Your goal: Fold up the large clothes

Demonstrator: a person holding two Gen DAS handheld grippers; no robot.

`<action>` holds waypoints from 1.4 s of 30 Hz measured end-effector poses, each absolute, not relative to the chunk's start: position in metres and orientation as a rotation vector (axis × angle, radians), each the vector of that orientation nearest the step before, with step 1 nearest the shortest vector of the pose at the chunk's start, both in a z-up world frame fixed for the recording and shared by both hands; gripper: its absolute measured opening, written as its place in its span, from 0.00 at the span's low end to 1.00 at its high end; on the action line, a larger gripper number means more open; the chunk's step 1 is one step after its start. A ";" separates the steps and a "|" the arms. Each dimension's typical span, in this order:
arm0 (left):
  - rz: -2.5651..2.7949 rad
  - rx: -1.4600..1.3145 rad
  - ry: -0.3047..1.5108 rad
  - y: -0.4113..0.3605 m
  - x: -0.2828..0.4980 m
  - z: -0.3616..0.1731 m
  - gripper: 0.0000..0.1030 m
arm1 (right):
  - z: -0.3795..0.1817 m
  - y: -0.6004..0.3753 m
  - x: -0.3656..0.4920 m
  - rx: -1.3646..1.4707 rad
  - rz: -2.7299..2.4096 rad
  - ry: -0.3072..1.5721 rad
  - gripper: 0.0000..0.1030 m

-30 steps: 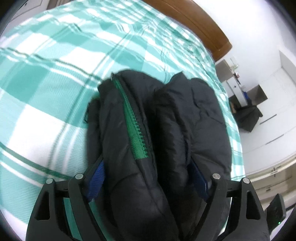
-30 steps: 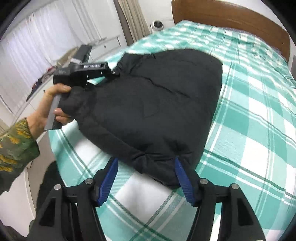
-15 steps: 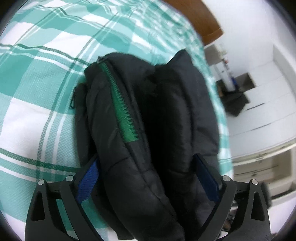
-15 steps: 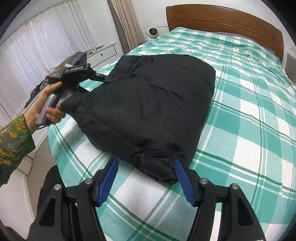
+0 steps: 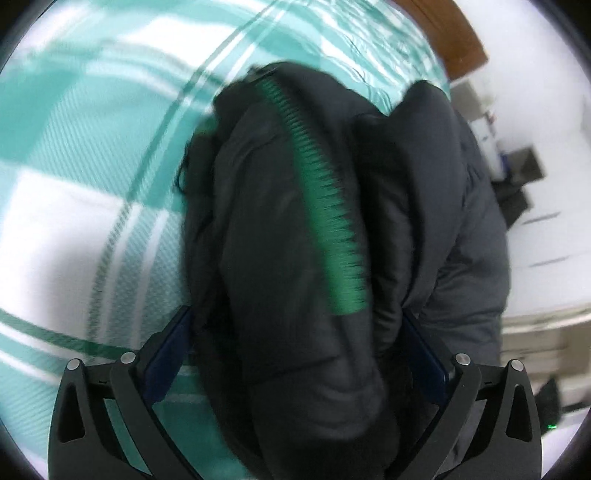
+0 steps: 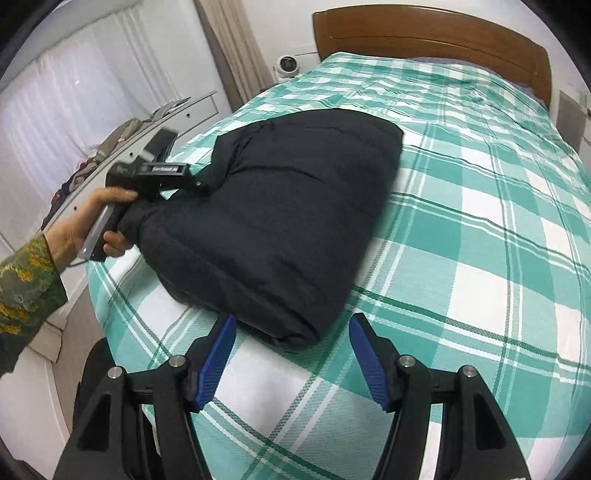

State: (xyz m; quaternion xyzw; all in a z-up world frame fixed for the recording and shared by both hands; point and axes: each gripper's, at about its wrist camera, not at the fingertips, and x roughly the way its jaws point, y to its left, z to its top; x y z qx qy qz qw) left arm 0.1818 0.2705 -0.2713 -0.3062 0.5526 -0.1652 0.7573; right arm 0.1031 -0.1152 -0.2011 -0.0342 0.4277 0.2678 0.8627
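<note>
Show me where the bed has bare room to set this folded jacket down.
Free: the checked bedspread right of the black jacket, up to the wooden headboard, and the strip in front of the right gripper. Crowded: the left edge, where the left gripper, jaws opening, has jacket between them.

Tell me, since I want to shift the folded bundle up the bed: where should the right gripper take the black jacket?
Probably the rounded folded corner of the black jacket nearest the right gripper, approached low from the foot of the bed. That corner bulges thick and points between the open jaws, so both pads could close across all layers.
</note>
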 end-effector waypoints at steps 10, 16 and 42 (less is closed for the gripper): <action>-0.504 -0.800 1.173 0.261 0.210 -0.293 1.00 | -0.210 -0.158 0.123 0.092 0.544 0.917 0.63; -0.548 -0.796 1.150 0.231 0.229 -0.300 1.00 | -0.225 -0.180 0.181 0.398 0.713 0.900 0.63; -0.528 -0.811 0.982 0.227 0.199 -0.287 0.91 | -0.219 -0.079 0.272 0.269 0.946 0.863 0.65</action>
